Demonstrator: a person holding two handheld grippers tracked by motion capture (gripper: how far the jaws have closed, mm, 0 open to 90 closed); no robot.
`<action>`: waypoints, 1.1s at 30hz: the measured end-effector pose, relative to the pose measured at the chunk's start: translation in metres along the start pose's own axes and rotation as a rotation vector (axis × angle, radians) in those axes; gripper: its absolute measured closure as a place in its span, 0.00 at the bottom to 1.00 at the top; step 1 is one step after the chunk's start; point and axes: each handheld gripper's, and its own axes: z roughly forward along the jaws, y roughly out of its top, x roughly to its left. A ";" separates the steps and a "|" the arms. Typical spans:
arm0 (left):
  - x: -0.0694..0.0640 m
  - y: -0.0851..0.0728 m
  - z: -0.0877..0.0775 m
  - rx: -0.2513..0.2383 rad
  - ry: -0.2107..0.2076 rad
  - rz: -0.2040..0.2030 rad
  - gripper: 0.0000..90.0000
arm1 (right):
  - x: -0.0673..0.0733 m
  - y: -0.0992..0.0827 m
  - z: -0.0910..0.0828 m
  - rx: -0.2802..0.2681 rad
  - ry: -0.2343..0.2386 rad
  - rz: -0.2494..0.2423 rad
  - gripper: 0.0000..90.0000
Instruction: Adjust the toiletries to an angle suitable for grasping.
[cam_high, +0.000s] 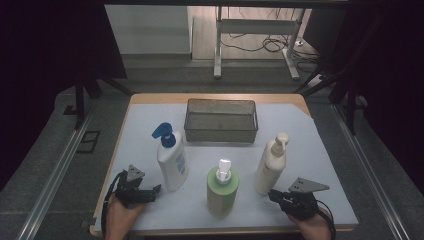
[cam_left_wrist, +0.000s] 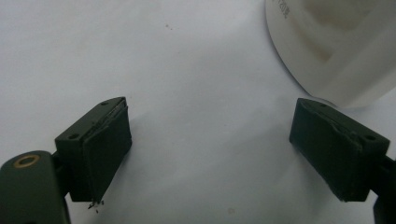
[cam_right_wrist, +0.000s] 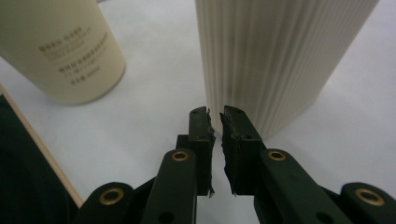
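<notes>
The cream pump bottle (cam_high: 271, 165) stands upright at right of centre in the high view, long axis vertical, its spout pointing toward the upper right. Just below it, the right gripper (cam_high: 272, 195) has its jaws nearly together with nothing between them. At lower left, the left gripper (cam_high: 156, 189) is spread wide and empty beside the white bottle with the blue pump (cam_high: 172, 162).

The left black two-jaw gripper (cam_high: 156, 189) is showing flat, rubbery pads (cam_left_wrist: 106, 149) and 1 brass-ringed screw hole. The right black two-jaw gripper (cam_high: 272, 194) is showing 4 brass rivets along its linkage arms. Each is wearing a grey three-cornered plate and trailing a black cable.
</notes>
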 end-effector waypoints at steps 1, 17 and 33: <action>0.000 0.000 0.000 0.000 0.000 0.000 0.14 | 0.001 0.001 0.001 -0.011 0.004 0.000 0.91; 0.000 0.000 0.000 0.000 0.000 0.000 0.14 | 0.020 0.010 0.023 -0.081 -0.004 -0.014 1.00; 0.000 0.000 0.000 0.000 0.000 0.000 0.14 | 0.010 0.005 0.018 -0.061 -0.073 -0.011 1.00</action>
